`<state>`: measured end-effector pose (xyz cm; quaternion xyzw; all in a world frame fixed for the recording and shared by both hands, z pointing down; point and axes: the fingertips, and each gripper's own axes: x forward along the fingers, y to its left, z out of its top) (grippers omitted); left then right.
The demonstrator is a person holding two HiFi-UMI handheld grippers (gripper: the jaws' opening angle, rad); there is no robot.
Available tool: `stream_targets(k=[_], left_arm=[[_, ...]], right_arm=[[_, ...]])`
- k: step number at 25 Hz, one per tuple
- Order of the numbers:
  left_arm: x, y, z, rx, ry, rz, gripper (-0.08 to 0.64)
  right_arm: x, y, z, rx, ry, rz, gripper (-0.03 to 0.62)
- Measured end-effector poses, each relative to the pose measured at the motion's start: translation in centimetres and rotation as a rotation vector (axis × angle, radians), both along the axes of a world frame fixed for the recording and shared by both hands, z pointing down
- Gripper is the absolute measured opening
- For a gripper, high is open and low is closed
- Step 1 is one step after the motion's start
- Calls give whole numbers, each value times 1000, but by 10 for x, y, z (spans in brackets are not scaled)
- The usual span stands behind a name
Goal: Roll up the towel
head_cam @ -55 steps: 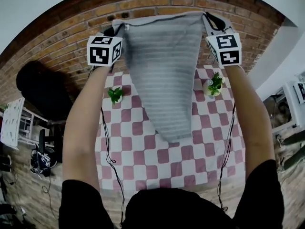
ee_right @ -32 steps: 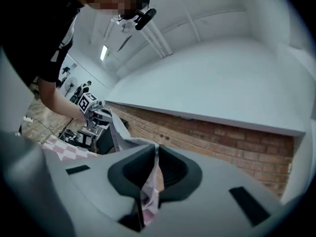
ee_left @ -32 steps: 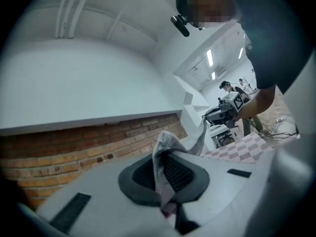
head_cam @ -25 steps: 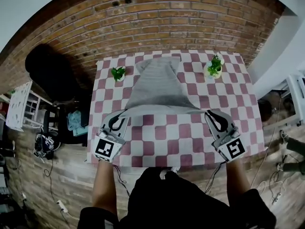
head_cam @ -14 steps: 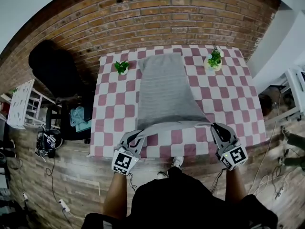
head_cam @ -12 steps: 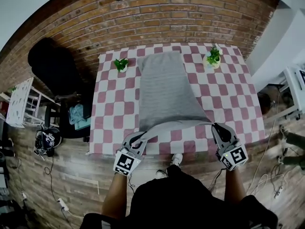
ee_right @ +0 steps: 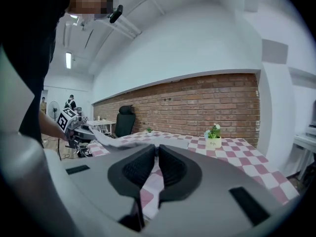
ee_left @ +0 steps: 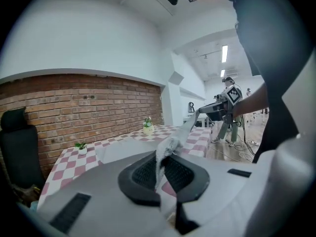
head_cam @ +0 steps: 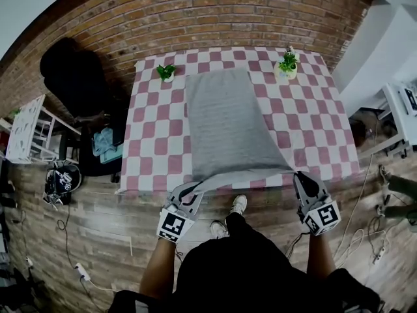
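- The towel (head_cam: 225, 126) is judged to be soft, light and floppy. Its near edge is seen to sag a little between its two held corners.
- It is not thought to be slippery or easy to break. It can be bunched up or pulled crooked if one side is tugged harder than the other.
- The two near corners are judged to be the best places to be held, so that a roll can be started straight.
- The left gripper (head_cam: 187, 189) is closed tight. The near left corner of the towel is pinched between its black pads (ee_left: 143, 172), and a little puff of cloth is pushed up out of the top.
- The right gripper (head_cam: 301, 178) is closed tight too. The near right corner is pinched there, and only a thin strip of cloth is seen between the pads.
- Both grippers are held just past the near edge of the table (head_cam: 313, 129), over the wooden floor (head_cam: 117, 220).
- Further away, most of the towel is laid flat along the middle of the checked table. Its far end is stopped close to the far edge.
- A small plant (head_cam: 165, 72) is set just beside the far left corner of the towel. A second plant (head_cam: 287, 62) is set a bit apart on the far right.
- Behind the table, a brick wall (head_cam: 228, 12) is seen.
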<state>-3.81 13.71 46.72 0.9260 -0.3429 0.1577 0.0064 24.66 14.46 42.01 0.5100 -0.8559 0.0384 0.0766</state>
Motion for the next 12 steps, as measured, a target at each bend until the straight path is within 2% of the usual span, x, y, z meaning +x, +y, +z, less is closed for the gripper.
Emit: stream_targets(k=[6,12], left_arm=[[-10,5,5,6,-5,-38,11],[-17,-46,9,-2,-1,-89,11]], right_arm=[[-7,1,5,28,10,-1,28],[-16,-53,-1,84,32,-7,28]])
